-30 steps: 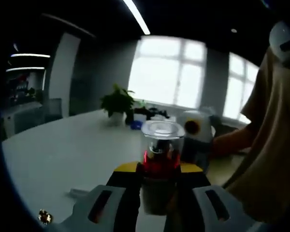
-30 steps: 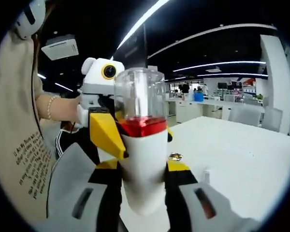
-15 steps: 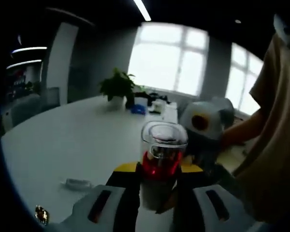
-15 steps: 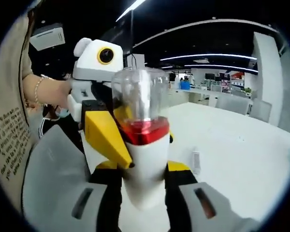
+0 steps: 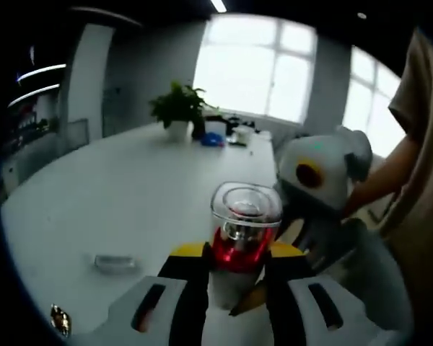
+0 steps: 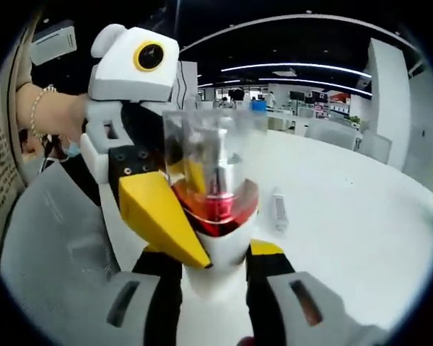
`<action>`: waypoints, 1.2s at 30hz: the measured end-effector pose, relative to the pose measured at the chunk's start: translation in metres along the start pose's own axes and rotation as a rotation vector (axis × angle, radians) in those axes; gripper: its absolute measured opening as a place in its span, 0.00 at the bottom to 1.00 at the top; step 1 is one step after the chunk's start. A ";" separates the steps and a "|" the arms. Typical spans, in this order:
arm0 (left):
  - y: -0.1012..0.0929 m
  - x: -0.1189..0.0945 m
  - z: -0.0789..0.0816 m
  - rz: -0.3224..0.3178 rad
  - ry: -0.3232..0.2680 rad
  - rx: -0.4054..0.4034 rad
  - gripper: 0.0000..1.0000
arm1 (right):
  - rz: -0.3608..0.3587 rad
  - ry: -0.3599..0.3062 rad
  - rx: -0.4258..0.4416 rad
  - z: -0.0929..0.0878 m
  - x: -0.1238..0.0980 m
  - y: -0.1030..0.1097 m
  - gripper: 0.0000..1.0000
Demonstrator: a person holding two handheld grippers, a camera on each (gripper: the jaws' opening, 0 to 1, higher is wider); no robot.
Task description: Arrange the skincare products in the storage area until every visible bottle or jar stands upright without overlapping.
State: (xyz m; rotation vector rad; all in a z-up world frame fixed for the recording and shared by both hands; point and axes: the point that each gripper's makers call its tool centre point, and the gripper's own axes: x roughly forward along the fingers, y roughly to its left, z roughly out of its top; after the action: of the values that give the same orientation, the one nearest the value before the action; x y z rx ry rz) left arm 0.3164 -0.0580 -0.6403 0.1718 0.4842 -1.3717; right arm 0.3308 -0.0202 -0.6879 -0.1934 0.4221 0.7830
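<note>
a: where's the bottle (image 6: 215, 216) right now?

b: lifted off the white tabletop (image 6: 346, 216), held between both tools. it has a white body, a red collar and a clear cap over a silver pump. in the right gripper view it leans a bit, cap toward the camera.

a: what's the right tool (image 6: 214, 277) doing?

b: its two jaws are clamped on the white lower body of the bottle, one on each side.

a: and the left tool (image 5: 231, 277)?

b: in the left gripper view the same bottle (image 5: 239, 245) sits between its jaws, which press on it near the red collar. so it's closed on the bottle too. in the right gripper view you can see the left tool (image 6: 175, 216) coming in from the left, its yellow jaw tip lying against the bottle's red band.

a: does the right tool show in the left gripper view?

b: yes, the right tool (image 5: 325, 209) is at the right, just behind the bottle.

a: anything else on the tabletop?

b: a small clear tube (image 6: 278, 209) lies flat, well apart from the bottle; in the left gripper view the tube (image 5: 115, 262) is at lower left. a potted plant (image 5: 177, 109) stands at the far end with a few small things i can't make out beside it.

a: and the person?

b: a hand (image 6: 54, 115) with a bead bracelet grips the left tool, and a beige sleeve (image 5: 422, 108) is at the edge.
</note>
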 end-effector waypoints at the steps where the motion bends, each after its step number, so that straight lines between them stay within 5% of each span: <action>1: 0.002 0.002 -0.002 0.000 0.006 0.005 0.26 | -0.004 0.006 0.001 -0.002 0.001 -0.001 0.33; 23: 0.020 0.032 -0.022 -0.040 0.053 0.021 0.27 | -0.105 0.094 0.023 -0.033 0.010 -0.028 0.33; 36: 0.043 0.045 -0.009 -0.021 0.030 0.048 0.27 | -0.141 0.054 0.020 -0.027 0.021 -0.058 0.33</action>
State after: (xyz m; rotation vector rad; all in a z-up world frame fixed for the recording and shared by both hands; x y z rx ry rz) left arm 0.3617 -0.0864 -0.6742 0.2273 0.4794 -1.4032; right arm 0.3772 -0.0558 -0.7208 -0.2235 0.4619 0.6363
